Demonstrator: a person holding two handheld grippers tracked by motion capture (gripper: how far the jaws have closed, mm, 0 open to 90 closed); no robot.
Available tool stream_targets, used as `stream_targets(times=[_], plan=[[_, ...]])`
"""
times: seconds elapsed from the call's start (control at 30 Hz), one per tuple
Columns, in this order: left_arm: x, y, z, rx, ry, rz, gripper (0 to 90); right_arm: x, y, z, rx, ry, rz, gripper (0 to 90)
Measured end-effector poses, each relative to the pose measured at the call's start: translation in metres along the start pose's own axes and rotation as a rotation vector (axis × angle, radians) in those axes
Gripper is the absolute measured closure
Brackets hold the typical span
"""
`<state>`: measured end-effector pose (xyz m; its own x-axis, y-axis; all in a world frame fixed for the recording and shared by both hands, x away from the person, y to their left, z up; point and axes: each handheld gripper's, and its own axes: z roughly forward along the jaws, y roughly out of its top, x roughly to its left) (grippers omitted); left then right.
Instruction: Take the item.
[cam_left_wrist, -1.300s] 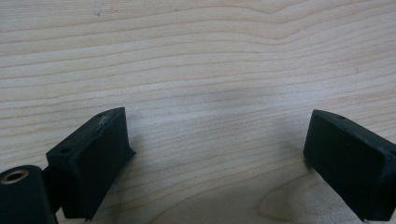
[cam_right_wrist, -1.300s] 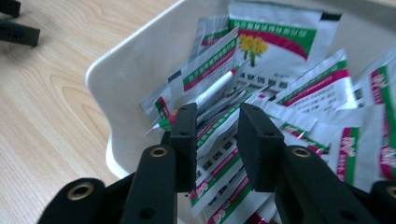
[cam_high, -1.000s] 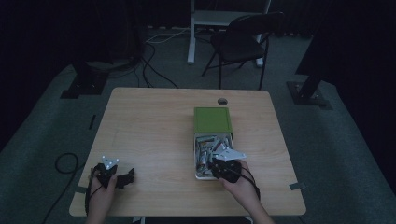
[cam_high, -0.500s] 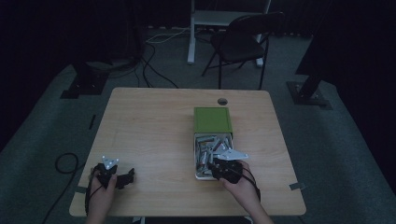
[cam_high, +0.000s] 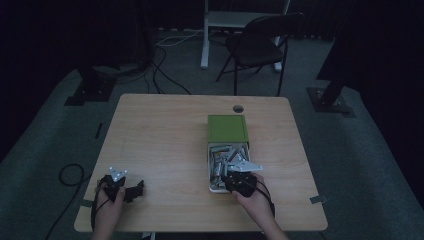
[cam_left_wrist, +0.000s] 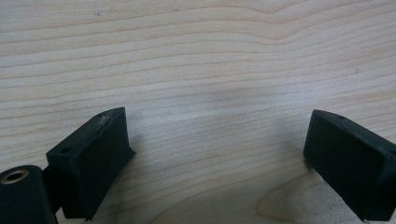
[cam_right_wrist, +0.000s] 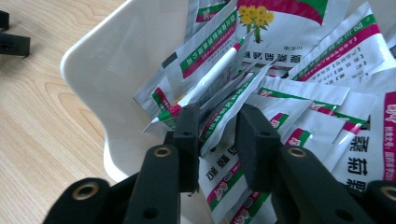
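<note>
Right gripper view first: the right gripper (cam_right_wrist: 217, 135) is seen dipped into the white tray (cam_right_wrist: 112, 70), its jaws drawn narrow around the upturned edges of a few sachets (cam_right_wrist: 219, 79). The jaws have just been closing, with those sachet edges between them; whether the pads actually press on the foil cannot be told, as a slim gap is seen on one side. Green and magenta bands and yellow flowers are printed on the sachets, detail that is lost in the dim high view.

From the high view, the tray (cam_high: 210, 172) is placed right of the table's (cam_high: 165, 135) middle, with a green lid (cam_high: 228, 128) lying just beyond it, and the right gripper (cam_high: 239, 182) is held over the tray's near end. The left gripper (cam_high: 131, 189) is rested at the near left corner, well apart from the tray.

In the left gripper view, the left gripper (cam_left_wrist: 219, 154) is shown spread wide over bare wood, with nothing gripped.
</note>
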<state>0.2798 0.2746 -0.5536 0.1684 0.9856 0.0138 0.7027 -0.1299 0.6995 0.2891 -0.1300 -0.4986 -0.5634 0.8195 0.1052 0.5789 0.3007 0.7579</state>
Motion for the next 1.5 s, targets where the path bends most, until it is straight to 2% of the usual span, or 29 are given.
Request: stream_targets(times=[0.23,0.4,0.6,0.8,0.9,1.03,1.23,1.27,1.5], plan=[[0.0,0.0,0.0,0.0,0.0,0.0,7.7,0.0,0.0,0.004,0.008,0.016,0.021,72.1],[0.0,0.0,0.0,0.0,0.0,0.0,7.7,-0.001,-0.002,0.004,-0.013,-0.012,0.064,82.7],[0.0,0.0,0.0,0.0,0.0,0.0,7.7,0.005,0.0,0.001,-0.018,-0.033,0.044,87.5],[0.0,0.0,0.0,0.0,0.0,0.0,7.7,0.003,0.003,-0.005,-0.032,-0.029,0.057,88.0],[0.0,0.0,0.0,0.0,0.0,0.0,7.7,0.001,0.005,-0.009,-0.043,-0.021,0.07,88.1],[0.0,0.0,0.0,0.0,0.0,0.0,7.7,0.002,0.01,-0.02,-0.087,-0.04,0.061,88.5],[0.0,0.0,0.0,0.0,0.0,0.0,7.7,-0.005,0.016,-0.029,-0.116,-0.033,0.075,88.6],[0.0,0.0,0.0,0.0,0.0,0.0,7.7,-0.008,0.018,-0.033,-0.132,-0.025,0.094,88.7],[0.0,0.0,0.0,0.0,0.0,0.0,7.7,-0.013,0.03,-0.05,-0.181,-0.025,0.093,88.8]])
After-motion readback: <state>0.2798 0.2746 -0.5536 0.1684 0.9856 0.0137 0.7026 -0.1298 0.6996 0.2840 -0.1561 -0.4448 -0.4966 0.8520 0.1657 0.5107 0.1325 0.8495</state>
